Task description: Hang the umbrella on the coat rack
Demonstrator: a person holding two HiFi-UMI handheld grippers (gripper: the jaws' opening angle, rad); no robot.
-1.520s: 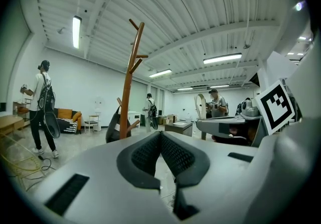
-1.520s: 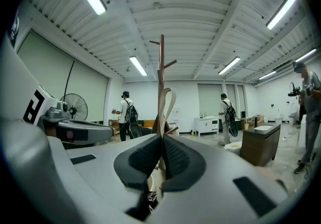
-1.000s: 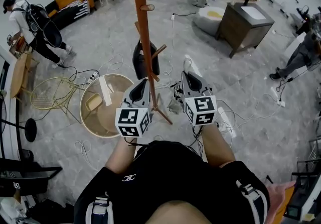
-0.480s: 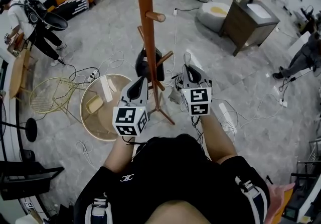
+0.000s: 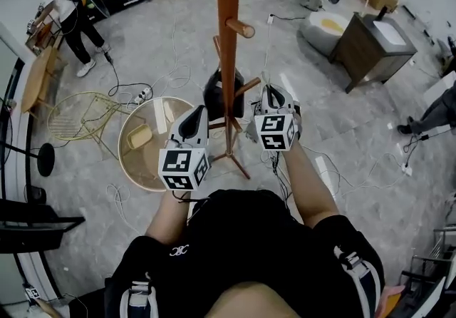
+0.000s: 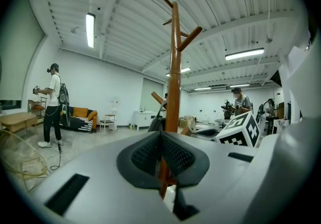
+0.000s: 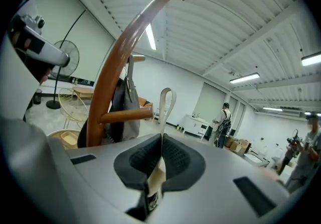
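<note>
The wooden coat rack (image 5: 228, 38) stands right in front of me, with a short peg (image 5: 242, 27) pointing right and a black bag (image 5: 222, 95) hung lower down. My right gripper (image 5: 275, 93) is just right of the pole, shut on the umbrella's pale strap loop (image 7: 166, 101). The loop stands up out of the jaws close to a horizontal peg (image 7: 128, 114) and the hanging grey bag (image 7: 123, 107). The umbrella's body is mostly hidden below the gripper. My left gripper (image 5: 199, 113), left of the pole (image 6: 174, 67), is shut with nothing seen in it.
A round wooden tray table (image 5: 135, 167) and a wire chair (image 5: 75, 120) stand to the left, with cables (image 5: 153, 81) trailing over the floor around the rack's feet. A dark cabinet (image 5: 370, 42) is at the far right. A person (image 5: 68, 13) stands at the far left.
Both grippers have closed in on the rack's pole. The right one, with the strap, has moved up and left toward the pegs.
</note>
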